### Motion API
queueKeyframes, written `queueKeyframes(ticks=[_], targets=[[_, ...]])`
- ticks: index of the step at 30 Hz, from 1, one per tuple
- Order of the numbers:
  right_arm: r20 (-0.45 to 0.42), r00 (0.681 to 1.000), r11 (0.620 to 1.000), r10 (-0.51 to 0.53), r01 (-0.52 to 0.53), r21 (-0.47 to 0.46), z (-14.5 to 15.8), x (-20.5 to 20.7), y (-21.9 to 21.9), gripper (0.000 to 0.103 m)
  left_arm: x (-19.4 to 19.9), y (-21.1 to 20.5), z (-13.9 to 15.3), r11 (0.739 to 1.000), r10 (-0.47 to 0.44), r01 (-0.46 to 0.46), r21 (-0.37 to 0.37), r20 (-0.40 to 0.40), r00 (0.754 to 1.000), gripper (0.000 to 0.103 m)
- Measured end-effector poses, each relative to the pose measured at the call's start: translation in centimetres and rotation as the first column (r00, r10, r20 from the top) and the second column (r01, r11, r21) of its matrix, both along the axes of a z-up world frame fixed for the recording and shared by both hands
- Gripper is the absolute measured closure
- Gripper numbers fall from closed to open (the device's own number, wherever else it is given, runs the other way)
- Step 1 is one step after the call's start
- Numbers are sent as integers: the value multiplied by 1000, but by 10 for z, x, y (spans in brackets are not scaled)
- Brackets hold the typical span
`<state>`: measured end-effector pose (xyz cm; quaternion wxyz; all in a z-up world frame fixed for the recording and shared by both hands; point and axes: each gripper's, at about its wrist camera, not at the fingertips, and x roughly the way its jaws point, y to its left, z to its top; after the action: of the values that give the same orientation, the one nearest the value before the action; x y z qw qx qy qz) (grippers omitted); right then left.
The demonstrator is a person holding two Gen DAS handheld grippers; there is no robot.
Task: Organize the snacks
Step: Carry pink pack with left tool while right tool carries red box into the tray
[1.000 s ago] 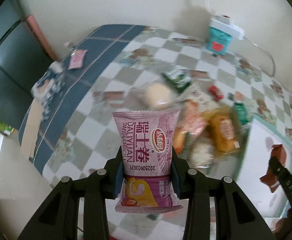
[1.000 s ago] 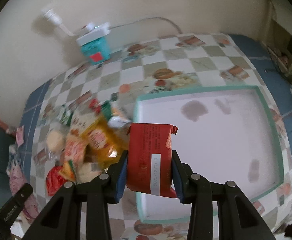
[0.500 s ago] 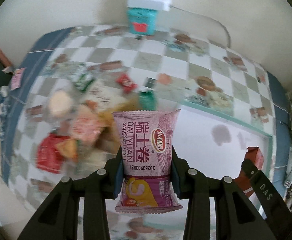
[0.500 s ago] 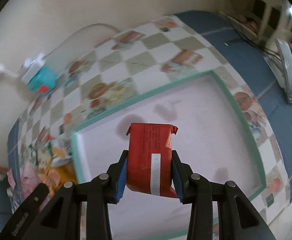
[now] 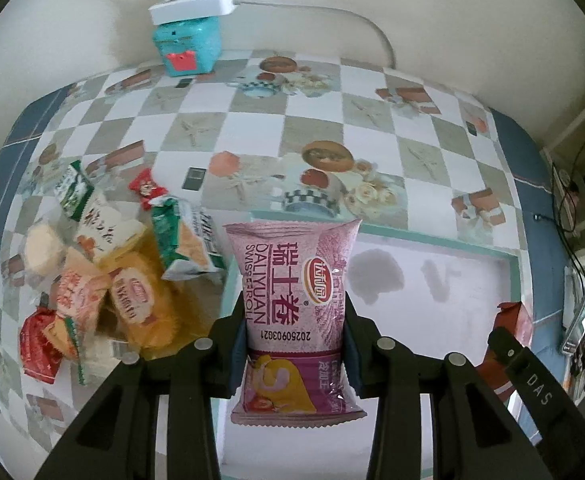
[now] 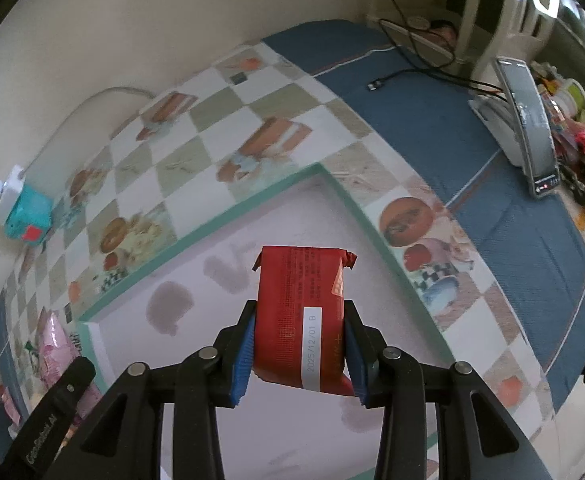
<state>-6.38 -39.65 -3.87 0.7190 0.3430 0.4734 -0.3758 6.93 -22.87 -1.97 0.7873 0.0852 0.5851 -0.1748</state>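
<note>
Two claws, one snack packet in each. Left claw (image 5: 295, 344) clamped on one purple swiss roll packet (image 5: 294, 304), held upright by its middle between the blue pads, printed side facing the camera, top edge fanned out above the fingers and bottom seam hanging below them. Pointing steeply down, over the near left part of one shallow white tray (image 5: 472, 276) with a green rim. To the left of this claw, on the checkered tablecloth (image 5: 252, 120), one loose pile of snacks (image 5: 104, 276): roughly ten packets, overlapping too much for an exact count, among them two green and white ones, two or three orange ones, a round pale bun in clear wrap, and red ones at the near and far edges. Far ahead, by the wall, one teal box (image 5: 186, 46) with one white power strip (image 5: 194, 2) lying on top. To the right, the tip of the other claw with its red packet showing over the tray. Right claw (image 6: 298, 354) gripping one red packet (image 6: 300, 312) by its sides, date label facing the camera, crimped ends sticking out above the fingers. Also tilted steeply down, above the middle of the same tray (image 6: 228, 216), with the tray's far corner ahead. At lower left of the right view, the left claw's purple packet beside the tray's left rim.
</note>
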Motion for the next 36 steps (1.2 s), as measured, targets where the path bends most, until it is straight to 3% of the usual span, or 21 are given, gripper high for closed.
queueKeyframes(ticks=[10,12,14,19,21,22,25,36], targets=[[-22,1000,1000,0,0,-11,1,-2,1,60,-9,-8,-4,999,-35,35,1,-28,999,60],[-17,1000,1000,5,-5,-23,5,-3,1,59,-9,-8,-4,999,-35,35,-4,-42,999,53],[-13,1000,999,5,-6,-38,10,-4,1,59,-9,-6,-2,999,-30,30,-10,-41,999,37],[-33,999,997,13,-15,-73,18,-4,3,53,-5,5,8,999,-7,6,-41,-39,999,32],[-39,999,996,22,-25,-88,23,-3,6,50,-2,12,13,999,6,-8,-52,-36,999,24],[-40,999,995,28,-32,-98,26,-2,9,48,1,20,17,998,19,-21,-60,-27,999,18],[-42,997,989,57,-63,-134,36,2,20,41,11,40,23,996,73,-72,-56,6,997,17],[-55,974,959,218,-224,-172,46,26,82,34,33,137,37,959,281,-282,-12,111,953,9]])
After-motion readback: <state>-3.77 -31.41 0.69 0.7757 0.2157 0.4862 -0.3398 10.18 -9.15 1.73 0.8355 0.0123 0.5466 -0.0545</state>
